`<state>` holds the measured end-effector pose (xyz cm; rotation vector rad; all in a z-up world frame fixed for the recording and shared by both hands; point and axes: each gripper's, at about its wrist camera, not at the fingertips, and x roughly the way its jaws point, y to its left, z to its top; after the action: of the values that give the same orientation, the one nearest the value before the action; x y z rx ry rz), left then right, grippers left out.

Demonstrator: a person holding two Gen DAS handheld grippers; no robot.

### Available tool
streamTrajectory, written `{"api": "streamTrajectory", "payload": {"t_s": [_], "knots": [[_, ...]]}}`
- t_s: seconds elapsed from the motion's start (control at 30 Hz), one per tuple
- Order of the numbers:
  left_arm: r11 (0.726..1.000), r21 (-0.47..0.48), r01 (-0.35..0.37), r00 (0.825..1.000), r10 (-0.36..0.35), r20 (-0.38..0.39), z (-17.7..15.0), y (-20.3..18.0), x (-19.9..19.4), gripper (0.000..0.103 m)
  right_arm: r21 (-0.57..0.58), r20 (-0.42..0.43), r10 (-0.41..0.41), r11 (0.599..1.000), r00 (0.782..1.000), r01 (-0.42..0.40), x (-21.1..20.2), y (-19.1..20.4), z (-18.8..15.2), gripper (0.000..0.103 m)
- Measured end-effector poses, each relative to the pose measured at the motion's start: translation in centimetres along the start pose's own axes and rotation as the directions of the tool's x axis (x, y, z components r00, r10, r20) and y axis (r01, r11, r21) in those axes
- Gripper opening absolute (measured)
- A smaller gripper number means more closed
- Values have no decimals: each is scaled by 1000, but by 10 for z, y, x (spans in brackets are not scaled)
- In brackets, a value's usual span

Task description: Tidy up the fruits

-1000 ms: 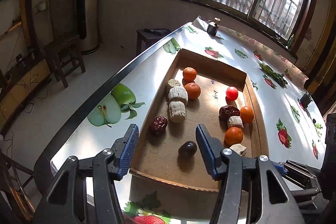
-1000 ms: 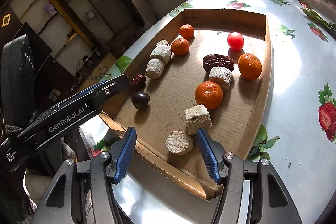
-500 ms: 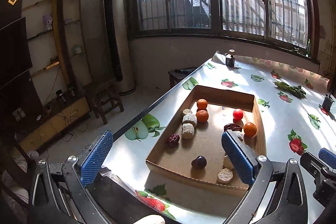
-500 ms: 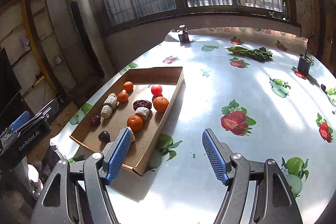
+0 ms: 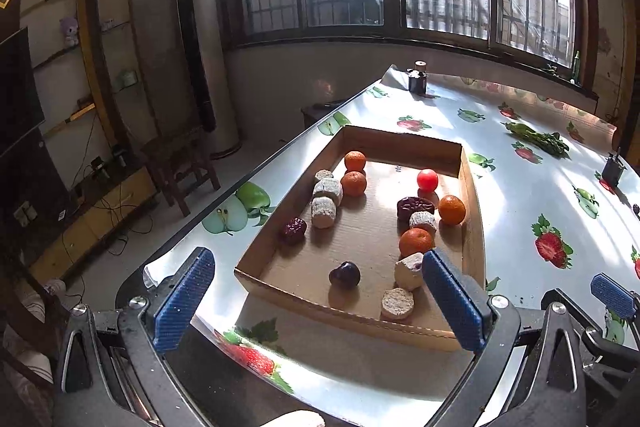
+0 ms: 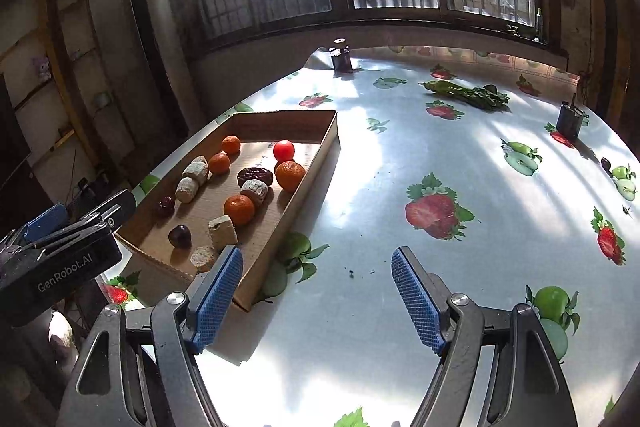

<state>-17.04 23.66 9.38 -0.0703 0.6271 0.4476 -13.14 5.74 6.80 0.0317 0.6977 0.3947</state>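
Cardboard forms the shallow tray (image 5: pixel 472 211) in which all the visible fruit is held, on a table (image 6: pixel 400 187) covered with a fruit-print cloth. Four oranges, among them one by the right wall (image 5: pixel 452 209) and one at the far left (image 5: pixel 355 161), a red tomato (image 5: pixel 427 179), a dark plum (image 5: pixel 344 273), two wrinkled red dates (image 5: pixel 293 228) and several pale cut chunks (image 5: pixel 323 212) are seen lying mixed in two loose rows, not grouped by kind.

The left gripper (image 5: pixel 316 301) is held spread wide and empty just short of the tray's near end, with the plum and a pale round slice (image 5: pixel 397 303) straight ahead between its fingers. The right gripper (image 6: pixel 318 293) is likewise spread and empty, pointed at bare cloth; the tray lies ahead and to its left, the left blue pad (image 6: pixel 218 291) overlapping the near corner in the view.

The tray's long axis runs away from both grippers toward the window. The left hand's gripper is judged the nearer to the fruit, the near-end pieces being closest. Whether this mix is a finished arrangement or one awaiting sorting cannot be settled from the scene.
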Motion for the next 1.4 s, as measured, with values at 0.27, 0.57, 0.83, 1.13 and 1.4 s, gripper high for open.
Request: {"api": "streamTrajectory", "payload": {"t_s": [0.27, 0.57, 0.83, 1.13, 1.4], "knots": [[1000, 8, 24, 999, -24, -45, -6, -1, 11, 103, -25, -27, -9, 1000, 1000, 8, 9, 7, -3, 82], [999, 10, 38, 998, -37, -52, -9, -2, 17, 103, -35, -51, -17, 999, 999, 15, 17, 11, -4, 82], [999, 10, 46, 997, -45, -60, -11, -5, 19, 103, -35, -58, -16, 999, 998, 14, 19, 10, -5, 82], [999, 6, 54, 997, -53, -47, -12, -5, 18, 103, -49, -45, -17, 999, 999, 15, 17, 16, -5, 82], [994, -45, 95, 994, -97, -47, -11, 4, 15, 103, -69, -23, -15, 998, 1000, 14, 11, 24, -6, 85]]}}
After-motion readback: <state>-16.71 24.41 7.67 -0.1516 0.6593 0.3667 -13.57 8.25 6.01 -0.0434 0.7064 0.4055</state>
